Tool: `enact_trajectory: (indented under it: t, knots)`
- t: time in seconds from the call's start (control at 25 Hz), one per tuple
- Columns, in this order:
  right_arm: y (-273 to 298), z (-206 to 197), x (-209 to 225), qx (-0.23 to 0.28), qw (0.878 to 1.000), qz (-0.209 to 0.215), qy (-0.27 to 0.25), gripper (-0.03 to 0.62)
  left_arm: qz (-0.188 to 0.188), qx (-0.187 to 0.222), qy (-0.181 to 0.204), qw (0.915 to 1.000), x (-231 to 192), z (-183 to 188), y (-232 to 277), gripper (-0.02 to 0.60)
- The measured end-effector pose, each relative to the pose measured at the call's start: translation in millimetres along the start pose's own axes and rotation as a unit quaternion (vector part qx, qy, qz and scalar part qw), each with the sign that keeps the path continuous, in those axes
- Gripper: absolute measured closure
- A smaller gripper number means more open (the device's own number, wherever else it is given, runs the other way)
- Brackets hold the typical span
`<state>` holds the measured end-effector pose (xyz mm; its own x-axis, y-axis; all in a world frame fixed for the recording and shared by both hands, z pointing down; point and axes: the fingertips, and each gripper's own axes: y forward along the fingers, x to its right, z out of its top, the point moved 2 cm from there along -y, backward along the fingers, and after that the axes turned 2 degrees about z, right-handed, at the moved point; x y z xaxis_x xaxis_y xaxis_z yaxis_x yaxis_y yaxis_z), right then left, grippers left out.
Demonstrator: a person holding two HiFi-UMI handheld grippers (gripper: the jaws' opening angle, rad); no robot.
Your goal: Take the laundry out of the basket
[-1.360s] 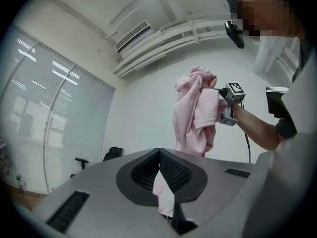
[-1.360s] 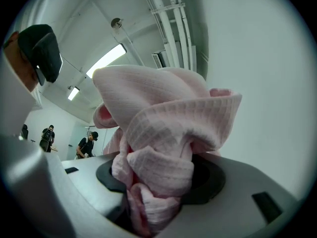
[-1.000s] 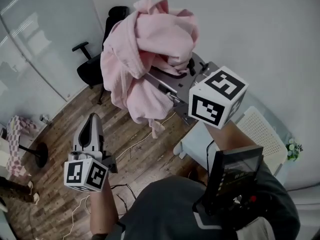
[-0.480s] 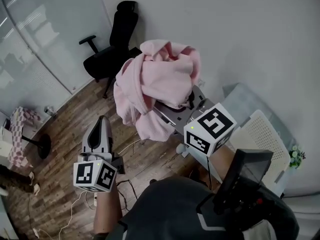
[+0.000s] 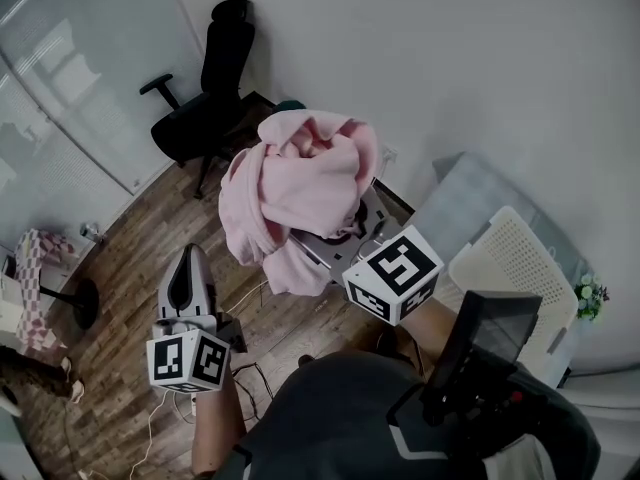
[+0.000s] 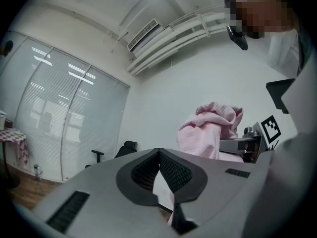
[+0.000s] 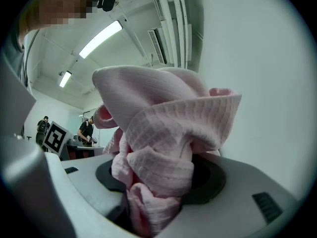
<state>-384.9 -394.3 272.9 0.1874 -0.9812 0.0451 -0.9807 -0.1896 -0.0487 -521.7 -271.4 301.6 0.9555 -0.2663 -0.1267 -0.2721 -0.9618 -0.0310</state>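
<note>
Your left gripper sits low at your left side, pointing level and away from you, its marker cube nearest your body and your left forearm running straight back from it. In the left gripper view its jaws meet at the tips with nothing between them.

Your right gripper is held higher and further forward, also level, with its marker cube above your right wrist. Its jaws are part closed and clamped on a bunch of pink laundry. The pads are buried under the folds, so the grip seems firm, but its depth cannot be judged.
</note>
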Motion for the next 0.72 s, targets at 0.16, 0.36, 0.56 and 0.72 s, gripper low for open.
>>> enact_trajectory:
  t: [0.16,0.36,0.56,0.72]
  knots:
    - [2,-4,3,-0.008,1.000,-0.002,-0.004,0.319,-0.005,0.000,-0.003,1.0000,1,-1,9,0.572]
    - [4,-11,8,-0.013,1.000,0.002,-0.013,0.319,-0.008,-0.002,-0.003,1.0000,2,-6,20,0.572]
    - [3,-10,7,-0.015,1.000,-0.002,-0.011,0.319,-0.012,-0.003,-0.002,0.9999,3,-3,22,0.572]
    - [4,-11,7,-0.014,1.000,-0.006,-0.010,0.319,-0.015,-0.004,-0.001,0.9999,2,-3,23,0.572]
